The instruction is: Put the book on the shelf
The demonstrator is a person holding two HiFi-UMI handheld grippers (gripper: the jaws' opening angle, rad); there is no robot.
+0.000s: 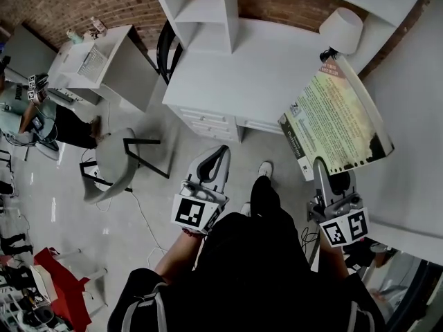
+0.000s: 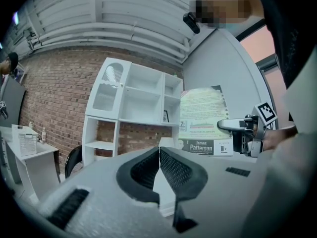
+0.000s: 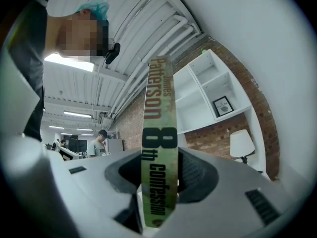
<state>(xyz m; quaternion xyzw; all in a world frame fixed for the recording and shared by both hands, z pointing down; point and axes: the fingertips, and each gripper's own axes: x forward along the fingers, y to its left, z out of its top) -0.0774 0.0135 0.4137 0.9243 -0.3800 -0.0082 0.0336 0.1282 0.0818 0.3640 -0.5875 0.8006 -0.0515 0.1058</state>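
The book point(image 1: 336, 120), a paperback with a green and tan cover, is held up at the right over the white desk's edge. My right gripper point(image 1: 331, 176) is shut on its lower edge. In the right gripper view the book's spine point(image 3: 159, 148) stands upright between the two pads. The white shelf unit point(image 1: 204, 12) stands on the desk point(image 1: 270, 75) against the brick wall, ahead and to the left of the book. My left gripper point(image 1: 211, 163) hangs lower at the middle, shut, with nothing in it. In the left gripper view, the shelf unit point(image 2: 133, 98) shows open compartments, with the book point(image 2: 203, 120) to its right.
A white table lamp point(image 1: 341, 30) stands on the desk beside the book. A framed picture point(image 3: 223, 105) sits in one shelf compartment. A black chair point(image 1: 165, 47) is left of the desk, and a grey chair point(image 1: 114, 161) stands on the floor. A second white table point(image 1: 104, 61) and people are further left.
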